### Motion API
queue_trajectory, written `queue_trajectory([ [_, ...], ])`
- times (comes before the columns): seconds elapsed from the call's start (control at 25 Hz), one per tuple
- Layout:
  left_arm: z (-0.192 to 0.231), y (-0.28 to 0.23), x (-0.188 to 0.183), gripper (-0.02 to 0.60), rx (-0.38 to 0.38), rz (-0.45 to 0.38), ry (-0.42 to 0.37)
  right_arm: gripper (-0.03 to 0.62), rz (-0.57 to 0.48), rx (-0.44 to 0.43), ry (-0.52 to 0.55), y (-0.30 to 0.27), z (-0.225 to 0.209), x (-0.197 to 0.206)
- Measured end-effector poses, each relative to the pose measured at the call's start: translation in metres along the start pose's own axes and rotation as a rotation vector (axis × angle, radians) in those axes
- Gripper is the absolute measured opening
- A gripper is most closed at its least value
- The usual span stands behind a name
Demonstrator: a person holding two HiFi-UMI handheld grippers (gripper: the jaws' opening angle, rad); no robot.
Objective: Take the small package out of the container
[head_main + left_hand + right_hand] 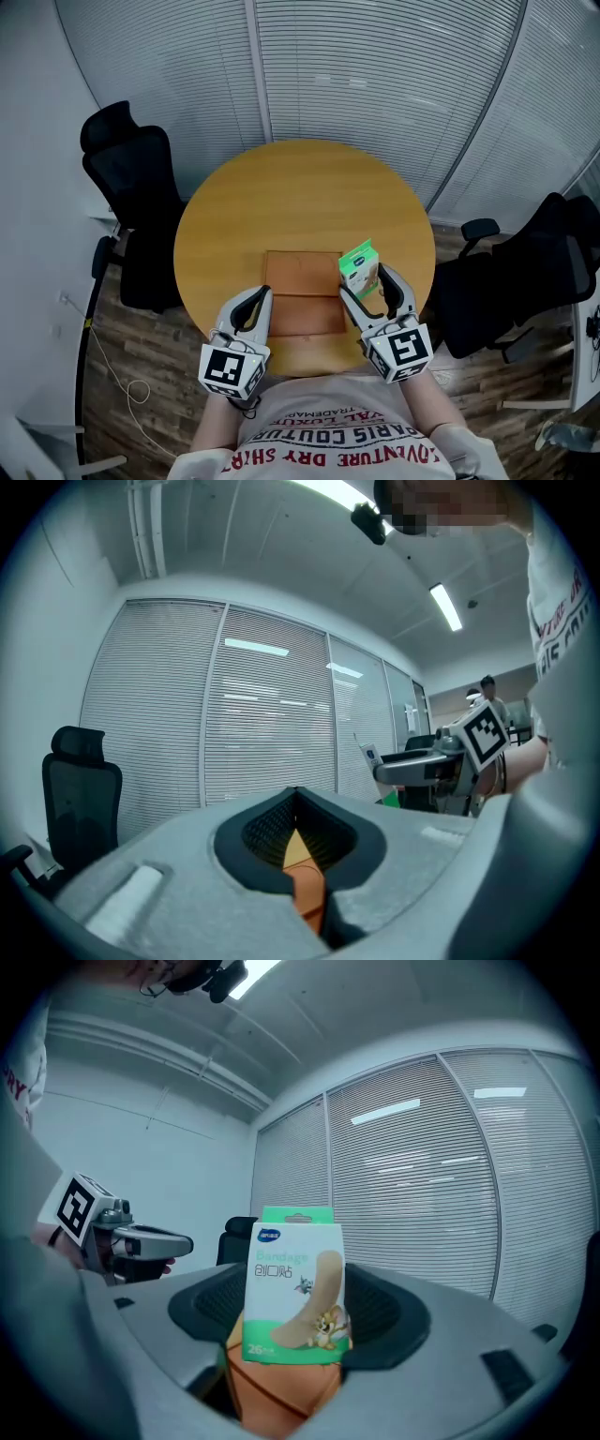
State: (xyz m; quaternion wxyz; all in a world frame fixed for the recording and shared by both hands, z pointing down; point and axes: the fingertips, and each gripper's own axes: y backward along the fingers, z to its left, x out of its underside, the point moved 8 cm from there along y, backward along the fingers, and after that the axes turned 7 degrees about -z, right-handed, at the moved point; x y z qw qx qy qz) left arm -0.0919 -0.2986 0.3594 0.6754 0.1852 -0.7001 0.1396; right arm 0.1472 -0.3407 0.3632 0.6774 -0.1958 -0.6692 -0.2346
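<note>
Round table [300,187], right gripper [366,281] clamps printed bandage box [295,1283]

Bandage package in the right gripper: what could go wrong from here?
The right gripper pinches the bandage package only at its lower part; most of it stands above the jaws, so it may tilt or slip out. It is held near the right edge of the container, so a drop could land it inside.

container [302,281] sides covered by left gripper [262,294] and right gripper [364,284], package [292,1283] foot behind right jaws, fine print unreadable, chair [525,272] right of container cropped by frame edge
</note>
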Motion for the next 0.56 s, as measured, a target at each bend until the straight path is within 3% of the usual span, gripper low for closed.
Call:
queue_trajectory([
  [0.56,-0.0009,-0.0026,0.0089,0.009,-0.024,0.015,0.028,0.333,0.015,-0.006,-0.014,-0.0038,-0.0042,0.0082],
])
